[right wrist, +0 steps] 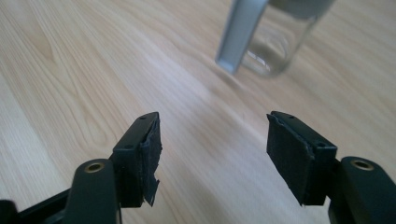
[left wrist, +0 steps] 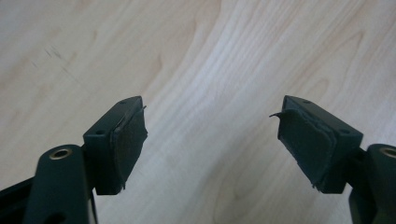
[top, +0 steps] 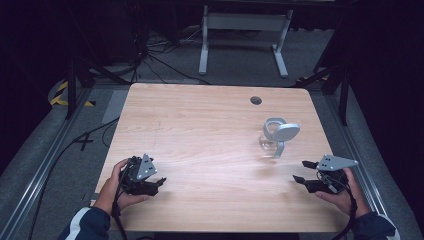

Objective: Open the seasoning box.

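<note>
A clear glass pitcher (top: pixel 272 142) with a grey lid and grey handle stands upright on the right half of the wooden table (top: pixel 200 130). My right gripper (top: pixel 301 171) is held in a hand near the table's front right corner, open, its jaws aimed left toward the pitcher. In the right gripper view the pitcher (right wrist: pixel 275 42) sits ahead and slightly right, its handle nearest me, well beyond the open gripper (right wrist: pixel 212 149). My left gripper (top: pixel 159 183) rests at the front left, open, nothing between its pads; in the left gripper view the gripper (left wrist: pixel 210 137) faces bare wood.
A dark round cable hole (top: pixel 256 100) lies near the table's far edge. Beyond the table stands a white desk frame (top: pixel 245 37) on grey carpet, with cables on the floor. Metal rails run along both sides of the table.
</note>
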Action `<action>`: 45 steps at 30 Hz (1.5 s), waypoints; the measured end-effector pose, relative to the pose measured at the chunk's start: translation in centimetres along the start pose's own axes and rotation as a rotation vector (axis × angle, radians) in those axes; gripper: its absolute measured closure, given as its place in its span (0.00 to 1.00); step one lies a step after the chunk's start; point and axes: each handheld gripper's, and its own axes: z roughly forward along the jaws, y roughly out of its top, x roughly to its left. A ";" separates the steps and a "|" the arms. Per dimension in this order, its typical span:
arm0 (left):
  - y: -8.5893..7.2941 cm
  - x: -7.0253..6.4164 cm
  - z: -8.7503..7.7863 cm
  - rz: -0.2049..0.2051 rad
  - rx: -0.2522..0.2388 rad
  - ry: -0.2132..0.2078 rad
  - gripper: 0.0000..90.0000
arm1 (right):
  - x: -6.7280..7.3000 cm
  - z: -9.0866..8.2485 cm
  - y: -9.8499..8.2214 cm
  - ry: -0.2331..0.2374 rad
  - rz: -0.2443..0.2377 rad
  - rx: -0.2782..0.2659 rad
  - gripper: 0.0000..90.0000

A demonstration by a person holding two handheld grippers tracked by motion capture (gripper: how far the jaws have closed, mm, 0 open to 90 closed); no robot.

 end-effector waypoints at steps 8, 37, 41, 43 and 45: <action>-3.3 0.3 0.6 -0.060 0.033 -0.058 0.20 | -1.3 -0.6 -4.7 -0.035 0.105 0.015 0.36; -4.9 0.3 1.1 -0.201 -0.028 -0.099 0.16 | -1.0 -0.6 -7.1 -0.033 0.175 0.002 0.30; -4.9 0.3 1.0 -0.199 -0.018 -0.097 0.16 | -1.0 -0.6 -7.1 -0.034 0.177 0.003 0.30; -4.9 0.3 1.0 -0.199 -0.017 -0.096 0.16 | -1.0 -0.6 -7.1 -0.034 0.177 0.004 0.30; -4.9 0.3 1.0 -0.200 -0.017 -0.095 0.16 | -1.0 -0.6 -7.1 -0.034 0.177 0.003 0.30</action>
